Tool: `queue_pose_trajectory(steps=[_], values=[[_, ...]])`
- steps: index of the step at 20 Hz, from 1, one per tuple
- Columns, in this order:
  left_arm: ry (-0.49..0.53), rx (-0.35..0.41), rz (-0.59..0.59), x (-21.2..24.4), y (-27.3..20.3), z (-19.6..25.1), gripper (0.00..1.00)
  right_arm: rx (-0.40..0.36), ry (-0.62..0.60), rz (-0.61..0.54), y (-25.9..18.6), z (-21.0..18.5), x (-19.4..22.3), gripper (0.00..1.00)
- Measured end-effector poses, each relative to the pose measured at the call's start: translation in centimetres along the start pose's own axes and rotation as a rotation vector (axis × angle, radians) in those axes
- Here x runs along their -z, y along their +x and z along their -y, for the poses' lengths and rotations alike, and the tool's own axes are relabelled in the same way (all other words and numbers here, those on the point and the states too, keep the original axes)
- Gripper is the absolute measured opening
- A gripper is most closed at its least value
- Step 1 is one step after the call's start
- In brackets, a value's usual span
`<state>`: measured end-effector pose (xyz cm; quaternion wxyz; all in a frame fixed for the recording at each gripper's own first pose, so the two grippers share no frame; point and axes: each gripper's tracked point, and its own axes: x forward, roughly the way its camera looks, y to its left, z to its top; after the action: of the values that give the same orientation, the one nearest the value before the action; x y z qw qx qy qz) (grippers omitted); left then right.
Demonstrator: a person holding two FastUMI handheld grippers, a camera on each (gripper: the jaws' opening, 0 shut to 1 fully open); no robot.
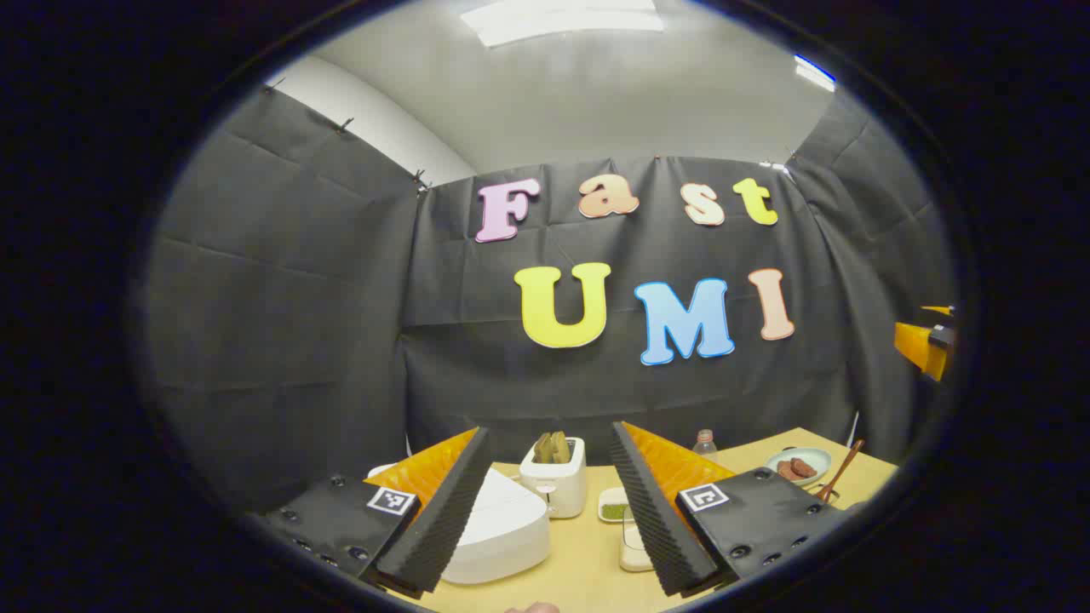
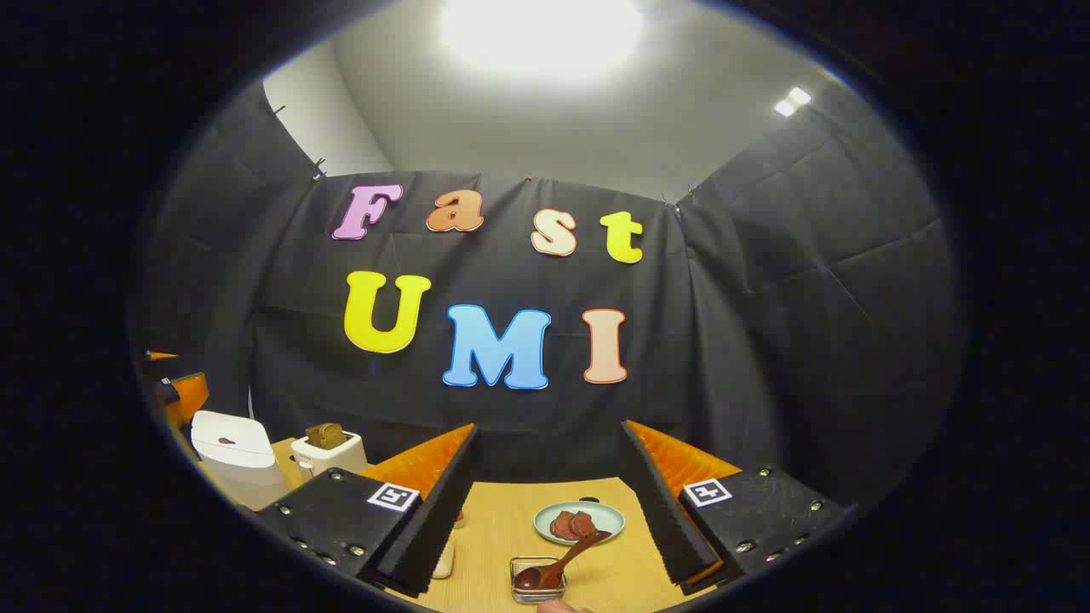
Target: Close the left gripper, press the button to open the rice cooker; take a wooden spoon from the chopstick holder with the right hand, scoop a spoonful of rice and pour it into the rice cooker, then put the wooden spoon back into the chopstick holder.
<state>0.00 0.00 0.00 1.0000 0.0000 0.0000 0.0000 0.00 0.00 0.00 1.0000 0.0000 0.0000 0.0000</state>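
- Left tool (image 1: 549, 511): fingers spread wide, nothing between them, held above the table (image 1: 588, 570) and pointing toward the booth's back wall.
- Rice cooker (image 1: 502, 532): white, lid down, sits on table just beyond the left tool's left finger, which covers part of it. In right gripper view the same cooker (image 2: 234, 460) stands at far left, lid shut.
- Toaster (image 1: 555, 485): white, w/ bread slices sticking out the top, behind and right of cooker; seen also in right gripper view (image 2: 328, 451).
- Small dish w/ green contents (image 1: 613, 509): just right of toaster, partly hidden by the right finger.
- Clear bottle (image 1: 704, 443): at rear of table, near the back wall.
- Right tool (image 2: 549, 519): fingers spread apart, gripping nothing, raised over the table (image 2: 502, 528).
- Wooden spoon (image 2: 558, 564): lies tilted in the wire chopstick holder (image 2: 538, 587), bowl end low in the holder, handle leaning up-right toward the plate. Not touched by either finger.
- Plate (image 2: 579, 521): pale green, carries brown food pieces, just behind the holder. In left gripper view, plate (image 1: 799, 465) is at far right w/ spoon handle (image 1: 843, 472) beside it.
- Other tool's body visible at the left edge of right gripper view (image 2: 183, 396); state there: cannot tell.
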Motion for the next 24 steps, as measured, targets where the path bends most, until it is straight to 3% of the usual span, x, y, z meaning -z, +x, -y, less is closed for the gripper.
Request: queue_pose_trajectory(steps=[5, 10, 11, 12, 16, 24], values=[[0.009, -0.033, 0.007, 0.0, -0.5, -1.1, 0.96, 0.0, 0.002, -0.017, 0.3, 0.2, 0.4, 0.97], [0.017, -0.072, -0.016, 0.4, -0.3, -2.6, 0.96, -0.025, -0.028, 0.038, 0.6, -0.7, -0.9, 0.97], [0.026, -0.078, -0.022, 0.5, -0.3, -2.6, 0.96, -0.024, -0.034, 0.05, 0.7, -0.7, -1.1, 0.93], [0.034, -0.085, -0.021, 0.4, -0.3, -2.8, 0.95, -0.031, -0.031, 0.056, 0.7, -0.8, -1.2, 0.97], [0.032, -0.113, -0.004, -0.1, 0.0, -3.1, 0.96, -0.058, -0.019, 0.053, 1.2, -1.4, -1.2, 0.97], [0.019, -0.077, 0.03, -1.3, 0.9, -2.2, 0.94, -0.043, -0.022, 0.042, 1.2, -0.8, -1.2, 0.97]])
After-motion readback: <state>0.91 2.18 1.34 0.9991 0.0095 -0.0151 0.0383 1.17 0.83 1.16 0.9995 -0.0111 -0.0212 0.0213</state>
